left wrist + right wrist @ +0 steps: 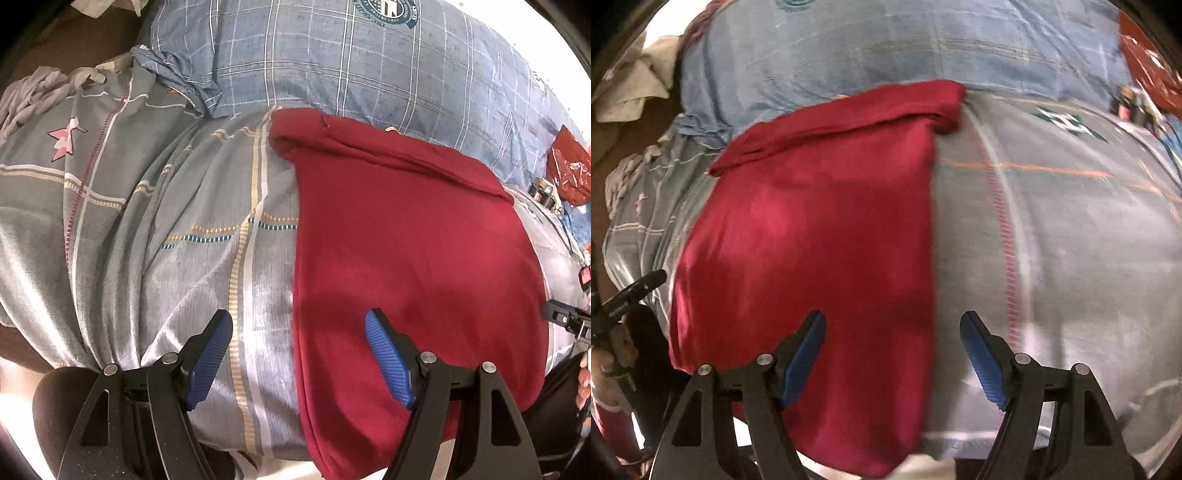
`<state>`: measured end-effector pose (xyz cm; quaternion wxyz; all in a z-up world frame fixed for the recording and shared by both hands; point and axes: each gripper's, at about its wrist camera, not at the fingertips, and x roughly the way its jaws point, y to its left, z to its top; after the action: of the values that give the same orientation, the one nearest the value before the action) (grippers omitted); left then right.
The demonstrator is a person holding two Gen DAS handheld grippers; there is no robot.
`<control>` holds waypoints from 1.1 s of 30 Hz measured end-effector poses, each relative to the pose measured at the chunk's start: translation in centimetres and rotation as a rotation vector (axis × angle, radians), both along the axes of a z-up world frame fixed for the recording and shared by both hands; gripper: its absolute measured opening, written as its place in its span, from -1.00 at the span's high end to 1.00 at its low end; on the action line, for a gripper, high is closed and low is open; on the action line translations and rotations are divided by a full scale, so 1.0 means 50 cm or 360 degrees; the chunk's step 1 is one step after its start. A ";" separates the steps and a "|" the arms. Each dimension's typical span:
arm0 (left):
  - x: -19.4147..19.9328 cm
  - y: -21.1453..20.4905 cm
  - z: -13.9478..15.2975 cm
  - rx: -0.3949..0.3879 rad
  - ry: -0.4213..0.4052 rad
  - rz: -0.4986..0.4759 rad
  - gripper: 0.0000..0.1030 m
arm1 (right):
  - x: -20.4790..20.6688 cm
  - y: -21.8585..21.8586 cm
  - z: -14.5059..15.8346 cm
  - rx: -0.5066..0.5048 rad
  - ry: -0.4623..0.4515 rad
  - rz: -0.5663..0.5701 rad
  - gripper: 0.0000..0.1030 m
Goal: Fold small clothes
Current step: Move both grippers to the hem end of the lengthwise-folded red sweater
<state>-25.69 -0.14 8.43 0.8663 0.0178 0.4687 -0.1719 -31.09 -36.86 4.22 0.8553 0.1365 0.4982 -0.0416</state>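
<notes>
Below, left gripper jaws spread wide, empty, straddling left edge of red garment; right gripper likewise released, nothing pinched, straddling the opposite edge at frame bottom. Garment lying flat at centre frame on grey patterned bedsheet, far end rolled over near blue plaid pillow. Probably soft, light, limp knit; likely to sag and slip. Best pinched at near corners.

Right wrist view is motion-blurred: bed sheet pattern smeared. Red garment near hem cut by the bottom edge in both views and partly behind the gripper arms. Red bag and small items beside it clipped at the right edge, too small to identify. Pillow emblem cropped at top.
</notes>
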 end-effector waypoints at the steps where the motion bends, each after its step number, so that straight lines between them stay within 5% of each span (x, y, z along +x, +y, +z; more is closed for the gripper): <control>1: -0.001 -0.001 -0.001 -0.0001 0.0006 -0.0004 -0.44 | 0.009 0.009 -0.002 -0.0010 -0.0002 0.0006 -0.49; 6: -0.004 -0.003 -0.002 -0.0002 0.0005 -0.0029 -0.44 | 0.023 0.013 0.004 -0.0223 -0.0001 -0.0042 -0.49; 13: 0.007 -0.009 -0.021 -0.0011 0.0049 -0.0030 -0.44 | 0.010 -0.041 -0.031 -0.0140 0.0014 -0.0178 -0.45; 16: 0.010 -0.020 -0.027 0.0002 0.0056 -0.0035 -0.44 | 0.012 -0.042 -0.028 -0.0206 -0.0038 -0.0183 0.07; 18: 0.012 -0.023 -0.030 0.0008 0.0056 -0.0036 -0.44 | 0.016 -0.037 -0.025 -0.0172 -0.0045 -0.0132 0.72; 21: 0.016 -0.025 -0.039 0.0003 0.0080 -0.0020 -0.44 | 0.017 -0.034 -0.025 -0.0250 -0.0024 -0.0113 0.78; 28: 0.010 -0.006 -0.043 -0.0096 0.0183 -0.0058 -0.44 | -0.022 -0.048 -0.002 -0.0110 -0.0022 -0.0168 0.66; 32: -0.009 0.018 -0.049 -0.0111 0.0255 -0.0088 -0.44 | -0.078 -0.060 0.007 0.0179 -0.0040 -0.0166 -0.18; 33: -0.016 0.022 -0.052 -0.0118 0.0279 -0.0099 -0.44 | -0.090 -0.059 0.007 0.0203 -0.0034 -0.0151 -0.20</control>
<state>-26.51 0.95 5.84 0.8161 -0.0148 0.5354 -0.2169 -35.58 -39.79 4.58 0.8472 0.2144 0.4837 -0.0488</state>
